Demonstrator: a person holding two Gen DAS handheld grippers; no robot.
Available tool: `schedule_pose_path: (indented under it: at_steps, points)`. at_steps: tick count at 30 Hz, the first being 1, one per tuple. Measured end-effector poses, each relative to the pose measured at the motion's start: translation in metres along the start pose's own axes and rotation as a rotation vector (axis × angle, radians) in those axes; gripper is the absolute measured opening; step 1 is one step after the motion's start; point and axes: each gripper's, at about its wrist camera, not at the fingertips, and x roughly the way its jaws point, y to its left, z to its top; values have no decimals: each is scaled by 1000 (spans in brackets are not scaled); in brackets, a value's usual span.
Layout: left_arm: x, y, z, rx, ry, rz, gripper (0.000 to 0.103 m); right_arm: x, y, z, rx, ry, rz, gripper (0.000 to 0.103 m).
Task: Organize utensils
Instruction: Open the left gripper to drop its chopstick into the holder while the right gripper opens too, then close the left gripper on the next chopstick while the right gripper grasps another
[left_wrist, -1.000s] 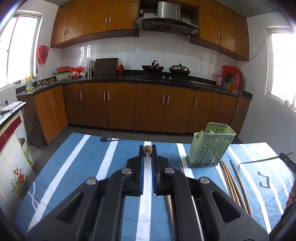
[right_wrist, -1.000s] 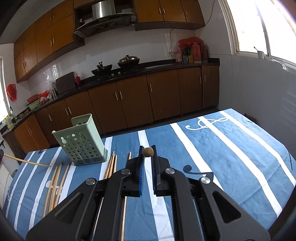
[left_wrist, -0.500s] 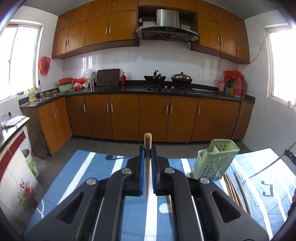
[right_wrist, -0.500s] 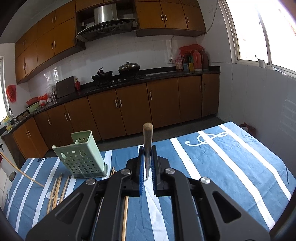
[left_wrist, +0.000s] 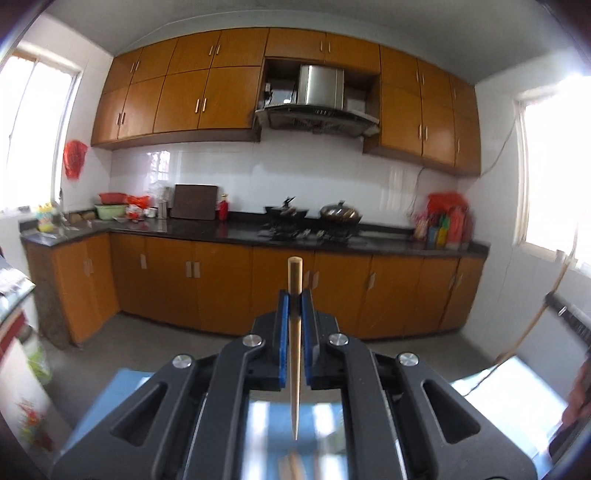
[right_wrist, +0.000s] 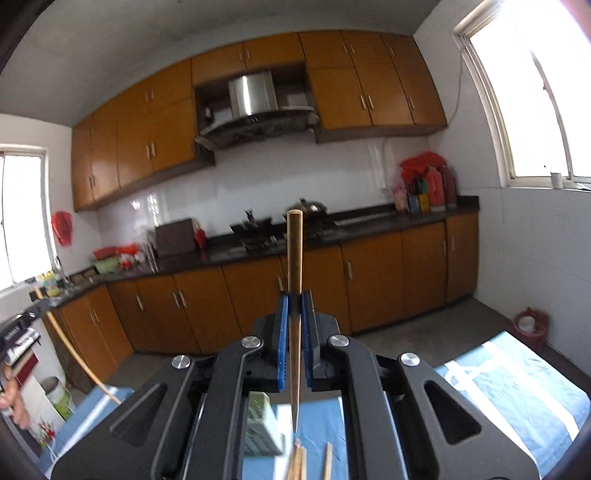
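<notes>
Left wrist view: left gripper (left_wrist: 294, 295) and right gripper (right_wrist: 294, 295) each clamp one wooden chopstick (left_wrist: 294, 332) upright above the striped cloth (right_wrist: 517, 373); light, stiff, smooth, best pinched mid-shaft

2 wrist views, nearly level, both facing the kitchen counter (left_wrist: 258, 236)

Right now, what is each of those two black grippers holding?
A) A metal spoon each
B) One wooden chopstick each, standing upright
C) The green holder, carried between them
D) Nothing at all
B: the left gripper pinches a chopstick upright between its blue pads, and the right gripper pinches a second chopstick the same way.
</notes>
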Motion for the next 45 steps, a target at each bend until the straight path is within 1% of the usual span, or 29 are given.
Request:
schedule_pose_path:
  at_steps: [2, 5, 9, 14, 18, 23, 25, 27, 28, 29, 31, 35, 39, 40, 42, 44, 45]
  points:
    - [7, -8, 8, -31, -15, -20, 8, 8, 9, 0, -8, -19, 19, 8]
    - [21, -27, 15, -53, -46, -46, 8, 24, 18, -5, -8, -20, 48, 8]
    - [40, -44, 8, -72, -57, -72, 8, 42, 22, -17, -9, 2, 59, 8]
    - [69, -56, -22, -79, 20, -83, 8, 62, 20, -41, -3, 82, 56, 8]
    - [85, -55, -48, -72, 80, -82, 8, 69, 19, -57, 8, 136, 52, 8]
    - [99, -49, -74, -67, 157, -75, 8, 71, 14, -70, 28, 184, 44, 8]
    - [101, -46, -78, -73, 176, -70, 10, 70, 13, -72, 33, 192, 41, 8]
    - [100, -44, -78, -79, 184, -64, 22, 67, 13, -71, 32, 197, 36, 10]
    - [97, -41, -77, -80, 182, -62, 25, 65, 13, -70, 32, 195, 34, 16]
    - [94, -39, -76, -81, 178, -60, 27, 62, 11, -68, 33, 189, 30, 28]
    - [86, -35, -73, -79, 169, -54, 29, 52, 7, -63, 33, 166, 21, 41]
    - [68, -29, -69, -87, 160, -46, 32, 33, -1, -58, 32, 153, 1, 41]
    - [41, -15, -71, -96, 162, -35, 34, 10, -18, -67, 34, 182, -49, 41]
    - [33, -11, -74, -93, 167, -29, 35, 5, -23, -72, 29, 199, -70, 41]
    - [19, -3, -83, -76, 180, -11, 40, -1, -32, -86, 8, 253, -110, 41]
    - [8, 7, -97, -59, 205, 12, 45, -2, -41, -105, -6, 325, -131, 41]
    - [4, 13, -108, -49, 228, 26, 47, -1, -46, -122, -6, 389, -137, 41]
